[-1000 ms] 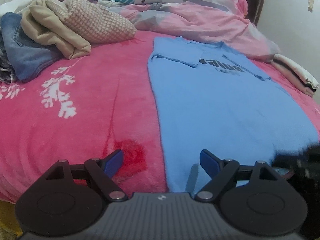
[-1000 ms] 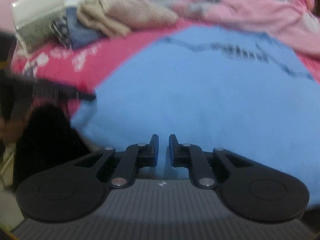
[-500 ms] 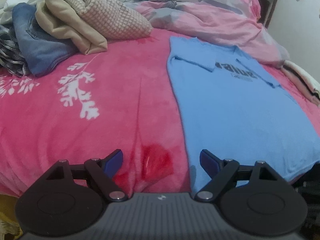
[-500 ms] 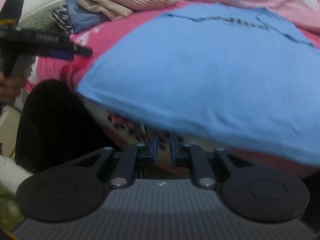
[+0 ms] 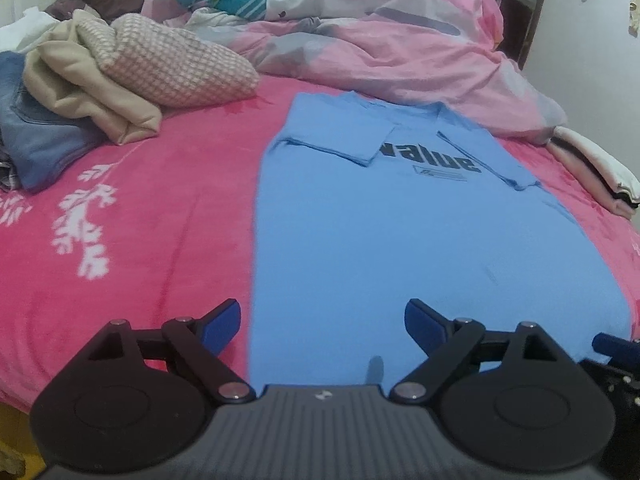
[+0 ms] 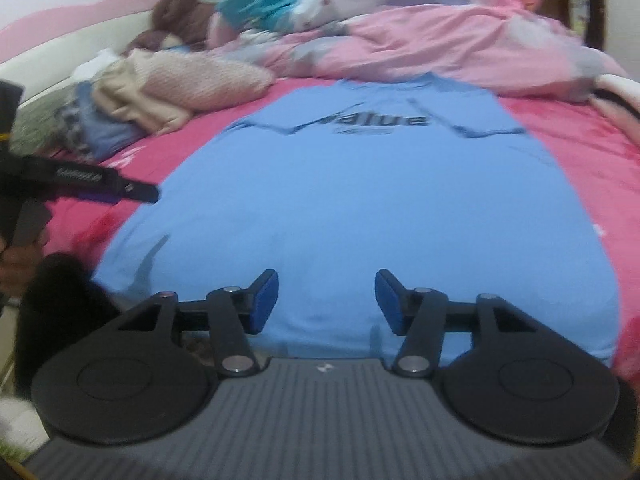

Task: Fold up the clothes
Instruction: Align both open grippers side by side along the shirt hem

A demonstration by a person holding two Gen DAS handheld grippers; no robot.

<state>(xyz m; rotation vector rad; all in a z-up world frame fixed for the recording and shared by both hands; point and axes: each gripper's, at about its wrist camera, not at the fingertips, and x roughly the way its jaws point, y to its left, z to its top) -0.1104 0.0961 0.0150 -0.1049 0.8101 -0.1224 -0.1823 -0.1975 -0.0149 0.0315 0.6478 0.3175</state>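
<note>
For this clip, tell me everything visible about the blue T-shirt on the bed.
The T-shirt is light blue, thin, soft-looking fabric, with dark "value" lettering across the chest. It lies flat and face up on the pink blanket, collar toward the crumpled pink duvet, hem at the near bed edge. Both short sleeves are folded inward over the chest; the body is not yet folded. Only the blanket visibly touches it; neither gripper holds it.

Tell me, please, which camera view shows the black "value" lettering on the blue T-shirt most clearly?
The left wrist view. There the lettering on the blue T-shirt is sharp, though a folded-in sleeve hides its start. The right wrist view shows the same word nearer the middle of the picture, but blurred.
</note>
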